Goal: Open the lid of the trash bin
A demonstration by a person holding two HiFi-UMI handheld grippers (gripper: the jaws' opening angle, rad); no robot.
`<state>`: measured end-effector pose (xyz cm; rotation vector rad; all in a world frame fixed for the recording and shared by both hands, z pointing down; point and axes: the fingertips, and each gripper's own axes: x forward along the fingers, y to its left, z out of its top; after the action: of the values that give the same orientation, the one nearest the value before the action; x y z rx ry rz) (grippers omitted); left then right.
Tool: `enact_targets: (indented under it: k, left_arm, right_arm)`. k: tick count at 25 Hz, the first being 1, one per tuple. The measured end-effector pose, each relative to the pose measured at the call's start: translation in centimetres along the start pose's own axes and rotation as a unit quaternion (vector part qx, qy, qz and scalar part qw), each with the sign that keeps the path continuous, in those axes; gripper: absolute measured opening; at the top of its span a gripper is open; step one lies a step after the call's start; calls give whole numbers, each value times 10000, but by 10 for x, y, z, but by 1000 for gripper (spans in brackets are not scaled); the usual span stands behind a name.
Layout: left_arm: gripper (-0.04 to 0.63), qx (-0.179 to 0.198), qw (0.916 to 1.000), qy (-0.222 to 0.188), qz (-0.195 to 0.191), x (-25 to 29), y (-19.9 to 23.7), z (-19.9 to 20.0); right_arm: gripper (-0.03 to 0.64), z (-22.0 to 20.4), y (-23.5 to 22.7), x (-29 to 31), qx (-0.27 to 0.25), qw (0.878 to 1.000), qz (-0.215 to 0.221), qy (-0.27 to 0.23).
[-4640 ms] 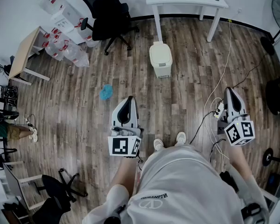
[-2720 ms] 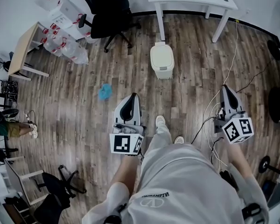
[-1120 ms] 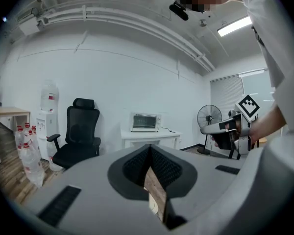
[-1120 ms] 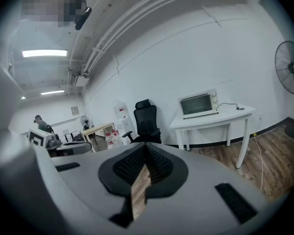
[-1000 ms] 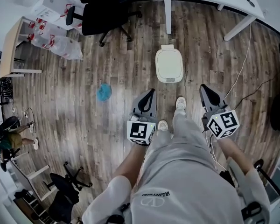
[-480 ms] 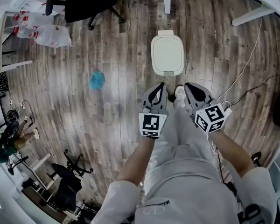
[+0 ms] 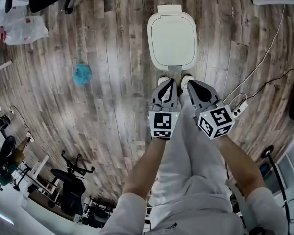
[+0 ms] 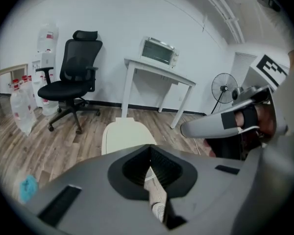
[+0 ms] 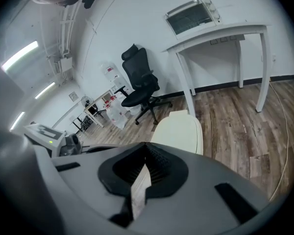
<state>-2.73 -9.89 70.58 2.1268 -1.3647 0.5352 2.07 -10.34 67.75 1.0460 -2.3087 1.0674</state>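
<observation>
The cream trash bin (image 7: 171,35) stands on the wood floor right in front of the person's shoes, its lid down flat. My left gripper (image 7: 169,83) and right gripper (image 7: 190,84) are held side by side above the shoes, tips pointing at the bin's near edge, a little short of it. Both are shut with nothing between the jaws. In the left gripper view the bin (image 8: 124,136) sits just beyond the shut left gripper (image 8: 150,149). The right gripper view shows the bin (image 9: 180,130) past the shut right gripper (image 9: 146,146).
A blue crumpled thing (image 7: 82,74) lies on the floor to the left. A black office chair (image 8: 71,82) and a white table (image 8: 159,71) with a toaster oven stand behind the bin. Cables and a power strip (image 7: 240,106) run along the right. A fan (image 8: 224,88) stands far right.
The person has walked up to the bin, which now sits at their feet. Both grippers have come together in front of the body, still shut.
</observation>
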Motion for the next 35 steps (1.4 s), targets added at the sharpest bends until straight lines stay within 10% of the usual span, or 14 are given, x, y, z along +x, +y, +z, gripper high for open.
enact_targets:
  k: [17, 35]
  left_arm:
    - [0, -270, 9979, 581, -32, 97, 19, -105]
    - [0, -216, 9970, 745, 82, 106, 23, -123]
  right_arm:
    - [16, -75, -63, 66, 593, 9976, -338, 97]
    - [17, -86, -60, 73, 705, 9970, -287, 141]
